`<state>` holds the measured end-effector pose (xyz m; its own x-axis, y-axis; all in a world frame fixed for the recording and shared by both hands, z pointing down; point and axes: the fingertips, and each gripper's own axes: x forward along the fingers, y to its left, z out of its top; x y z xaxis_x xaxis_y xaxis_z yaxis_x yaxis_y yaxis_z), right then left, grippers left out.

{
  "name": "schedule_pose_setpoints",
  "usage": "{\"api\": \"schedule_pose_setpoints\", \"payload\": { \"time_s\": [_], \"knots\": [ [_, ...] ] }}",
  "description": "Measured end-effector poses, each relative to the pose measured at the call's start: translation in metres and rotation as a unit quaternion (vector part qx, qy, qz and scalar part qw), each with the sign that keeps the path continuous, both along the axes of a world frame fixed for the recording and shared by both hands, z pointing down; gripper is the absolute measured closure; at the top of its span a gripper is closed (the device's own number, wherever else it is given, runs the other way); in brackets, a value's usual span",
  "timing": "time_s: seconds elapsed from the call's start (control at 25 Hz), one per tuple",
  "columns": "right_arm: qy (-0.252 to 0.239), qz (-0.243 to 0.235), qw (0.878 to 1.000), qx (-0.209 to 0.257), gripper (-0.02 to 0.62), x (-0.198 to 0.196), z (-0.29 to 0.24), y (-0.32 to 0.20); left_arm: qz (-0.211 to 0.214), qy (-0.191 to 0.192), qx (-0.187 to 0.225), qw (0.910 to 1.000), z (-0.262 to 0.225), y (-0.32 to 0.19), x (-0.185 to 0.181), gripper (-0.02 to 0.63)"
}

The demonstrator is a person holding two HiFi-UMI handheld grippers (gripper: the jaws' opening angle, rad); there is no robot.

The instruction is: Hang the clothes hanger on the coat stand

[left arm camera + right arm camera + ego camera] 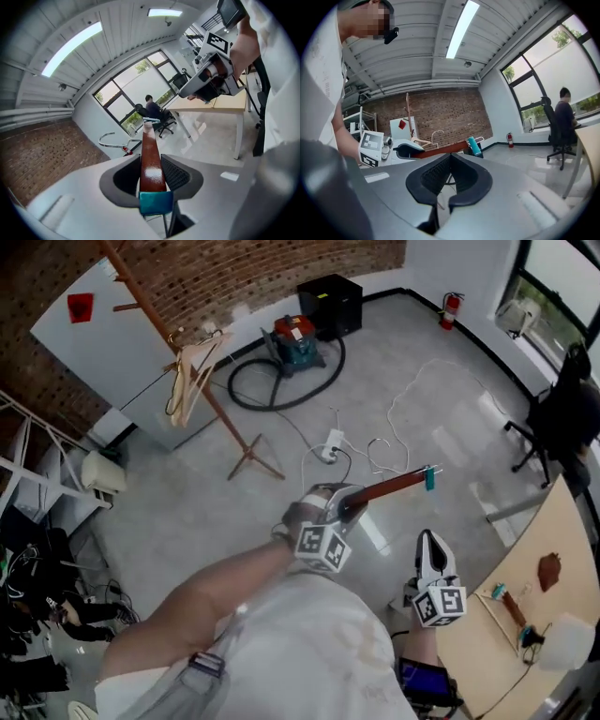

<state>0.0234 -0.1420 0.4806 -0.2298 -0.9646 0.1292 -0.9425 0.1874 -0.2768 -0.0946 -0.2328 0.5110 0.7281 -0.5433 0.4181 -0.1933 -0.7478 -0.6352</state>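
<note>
Nearest the lens in the head view, the person's white shirt point(309, 643) fills the lower middle of the frame. Just above it the left gripper point(345, 506) is seen clamped on one end of the clothes hanger point(394, 486). The hanger's red-brown bar is carried out toward the right of centre, well apart from the wooden coat stand point(150, 310) at the upper left. In the left gripper view the bar is pinched between the ribbed pads point(174, 172), beside a teal clip point(155, 202), with the jaws held moderately apart by its width. Because the bar is held by one end only, it is judged likely to pivot or slip in the pads if swung, and the hook could then miss the peg. A wooden hanger point(190, 381) already hung on the stand could be knocked off by a careless approach. The loose cables point(375, 451) on the floor between person and stand could be tripped over. The right gripper point(428, 538) is held at the lower right, its pads point(436, 176) closed together on nothing.
</note>
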Motion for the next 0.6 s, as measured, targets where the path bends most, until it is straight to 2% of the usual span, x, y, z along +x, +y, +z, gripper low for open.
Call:
{"api": "schedule_pose_setpoints", "payload": {
  "time_s": [0.12,0.28,0.6],
  "knots": [
    [0.000,-0.044,0.999,-0.001,0.581,-0.054,0.005,-0.037,-0.038,0.002,0.008,0.9993,0.001,-0.026,-0.056,0.471],
    [0.003,-0.104,0.995,-0.001,0.581,-0.118,0.003,-0.080,-0.082,0.006,0.021,0.9964,-0.007,-0.053,-0.114,0.471],
    [0.011,-0.229,0.973,-0.004,0.581,-0.225,-0.002,-0.147,-0.188,0.002,0.024,0.9818,-0.013,-0.088,-0.226,0.471]
  ]
}}
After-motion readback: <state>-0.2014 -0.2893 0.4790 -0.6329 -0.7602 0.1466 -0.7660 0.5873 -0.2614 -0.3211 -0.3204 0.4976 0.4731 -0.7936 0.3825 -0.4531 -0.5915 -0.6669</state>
